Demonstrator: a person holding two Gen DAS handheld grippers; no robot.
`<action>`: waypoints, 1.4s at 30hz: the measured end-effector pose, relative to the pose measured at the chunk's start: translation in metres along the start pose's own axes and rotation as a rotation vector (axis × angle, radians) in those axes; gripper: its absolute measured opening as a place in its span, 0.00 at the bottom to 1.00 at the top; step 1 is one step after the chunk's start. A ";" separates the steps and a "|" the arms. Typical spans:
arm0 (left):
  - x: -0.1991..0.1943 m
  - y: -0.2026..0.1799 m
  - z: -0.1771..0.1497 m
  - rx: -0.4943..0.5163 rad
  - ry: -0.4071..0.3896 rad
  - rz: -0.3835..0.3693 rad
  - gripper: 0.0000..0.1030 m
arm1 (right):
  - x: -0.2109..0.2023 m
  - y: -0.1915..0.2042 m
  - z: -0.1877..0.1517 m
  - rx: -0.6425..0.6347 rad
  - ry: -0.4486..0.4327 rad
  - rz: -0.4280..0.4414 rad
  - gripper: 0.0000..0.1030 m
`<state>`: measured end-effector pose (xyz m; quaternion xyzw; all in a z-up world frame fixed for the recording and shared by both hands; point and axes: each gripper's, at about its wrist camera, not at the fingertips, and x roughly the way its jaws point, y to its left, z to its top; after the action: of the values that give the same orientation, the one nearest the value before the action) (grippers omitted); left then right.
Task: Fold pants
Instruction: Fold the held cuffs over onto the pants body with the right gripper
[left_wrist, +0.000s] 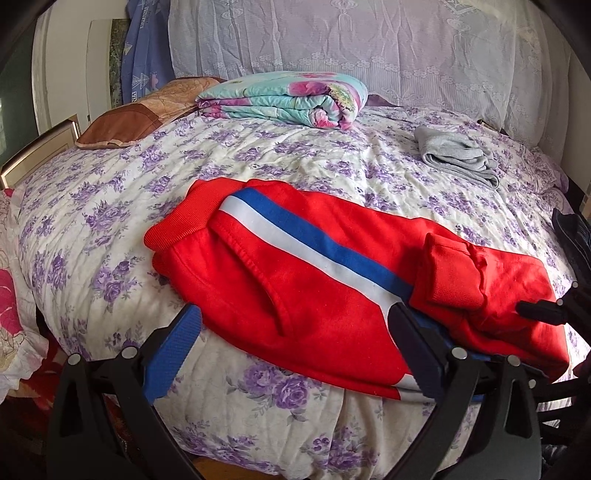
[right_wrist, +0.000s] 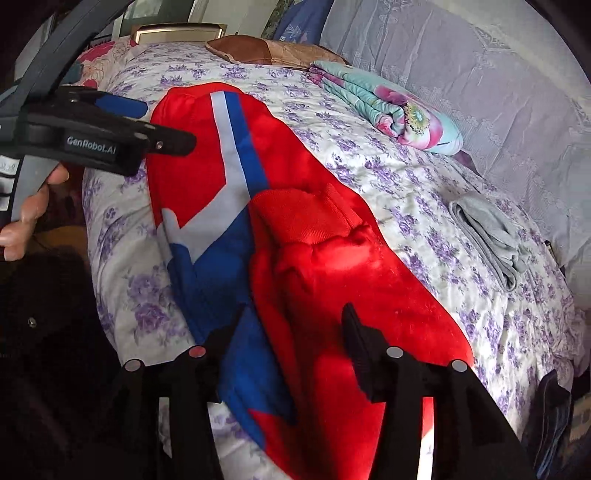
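Red pants (left_wrist: 314, 295) with a white and blue side stripe lie folded across the near part of the bed, waistband (left_wrist: 184, 218) to the left. The ribbed cuffs (left_wrist: 450, 273) are doubled back on top of the legs. My left gripper (left_wrist: 295, 332) stands wide open at the near edge of the pants, with its right finger over the stripe and its blue left pad over the bedspread. In the right wrist view the pants (right_wrist: 321, 266) run away from me. My right gripper (right_wrist: 291, 325) hovers open over their near end, pinching nothing. The left gripper (right_wrist: 155, 125) shows at the upper left, held by a hand (right_wrist: 33, 206).
The bed wears a bedspread (left_wrist: 110, 221) with a purple flower print. A folded floral quilt (left_wrist: 288, 98) and a brown pillow (left_wrist: 136, 114) lie at the far side. A folded grey garment (left_wrist: 458, 155) sits at the far right. A lace cover hangs behind.
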<state>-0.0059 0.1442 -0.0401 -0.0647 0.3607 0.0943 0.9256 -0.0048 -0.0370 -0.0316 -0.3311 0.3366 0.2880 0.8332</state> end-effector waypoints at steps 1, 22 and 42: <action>-0.001 0.000 0.000 0.003 -0.004 0.003 0.96 | -0.003 0.000 -0.005 0.000 0.005 -0.029 0.50; -0.003 -0.036 0.006 0.069 0.002 -0.072 0.96 | -0.020 0.001 -0.070 -0.043 0.010 -0.230 0.25; 0.028 -0.135 -0.005 0.318 0.057 -0.163 0.95 | -0.036 -0.077 -0.095 0.400 -0.028 0.156 0.08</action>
<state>0.0407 0.0158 -0.0555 0.0508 0.3908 -0.0412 0.9181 -0.0074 -0.1639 -0.0297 -0.1282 0.4001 0.2834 0.8621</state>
